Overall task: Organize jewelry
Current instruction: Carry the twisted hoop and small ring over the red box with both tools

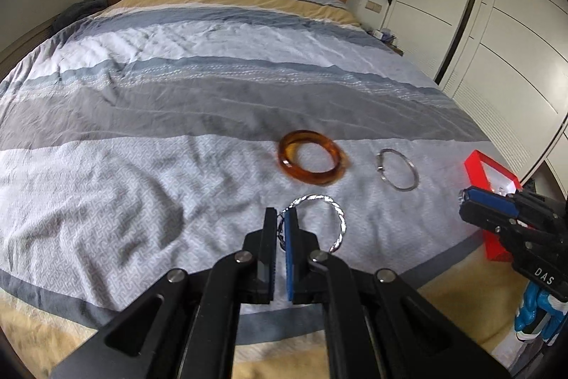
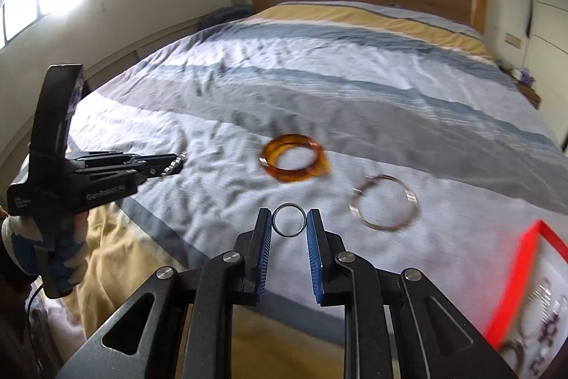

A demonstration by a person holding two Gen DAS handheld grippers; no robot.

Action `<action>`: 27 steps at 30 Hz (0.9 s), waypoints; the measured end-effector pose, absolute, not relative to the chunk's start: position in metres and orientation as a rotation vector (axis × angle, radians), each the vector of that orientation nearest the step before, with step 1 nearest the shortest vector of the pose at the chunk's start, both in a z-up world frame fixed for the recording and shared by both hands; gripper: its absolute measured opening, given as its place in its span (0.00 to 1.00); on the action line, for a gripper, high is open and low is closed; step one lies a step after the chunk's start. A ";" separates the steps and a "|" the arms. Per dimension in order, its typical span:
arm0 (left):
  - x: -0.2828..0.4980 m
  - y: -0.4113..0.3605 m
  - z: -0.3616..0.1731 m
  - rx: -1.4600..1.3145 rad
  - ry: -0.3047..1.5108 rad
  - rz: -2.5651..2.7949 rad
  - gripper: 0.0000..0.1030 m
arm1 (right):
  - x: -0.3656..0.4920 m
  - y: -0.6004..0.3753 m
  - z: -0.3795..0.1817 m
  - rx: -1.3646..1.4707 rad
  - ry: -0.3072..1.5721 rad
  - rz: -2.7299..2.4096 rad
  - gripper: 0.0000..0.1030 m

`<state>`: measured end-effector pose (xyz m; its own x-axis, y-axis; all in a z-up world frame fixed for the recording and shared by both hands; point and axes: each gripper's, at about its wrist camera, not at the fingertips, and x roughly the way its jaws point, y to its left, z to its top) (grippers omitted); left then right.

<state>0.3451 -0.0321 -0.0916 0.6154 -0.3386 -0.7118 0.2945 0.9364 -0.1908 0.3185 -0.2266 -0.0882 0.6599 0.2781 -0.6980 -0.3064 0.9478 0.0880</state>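
Four pieces of jewelry outside the box: one amber bangle (image 1: 311, 156), one thin silver bangle (image 1: 397, 168), one twisted silver bangle (image 1: 328, 208), one small ring (image 2: 289, 220). One red box (image 1: 486, 167), at right of frame. Two claws.

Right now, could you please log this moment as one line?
left gripper: shut on twisted silver bangle | right gripper: shut on small ring | amber bangle, thin silver bangle: on bed

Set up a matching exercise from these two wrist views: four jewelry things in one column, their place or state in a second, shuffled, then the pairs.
Things
1. twisted silver bangle
2. small ring
3. amber bangle
4. red box

Places
A. lying flat on the bedspread, untouched
B. pinched in the left gripper
C. at the bed's right edge, open
D. held between the right gripper's pads

Pairs: 1-B, 2-D, 3-A, 4-C
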 end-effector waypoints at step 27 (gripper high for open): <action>0.258 -0.321 -0.071 0.103 0.886 -0.697 0.03 | 0.178 -0.478 -0.107 0.126 0.846 -0.077 0.19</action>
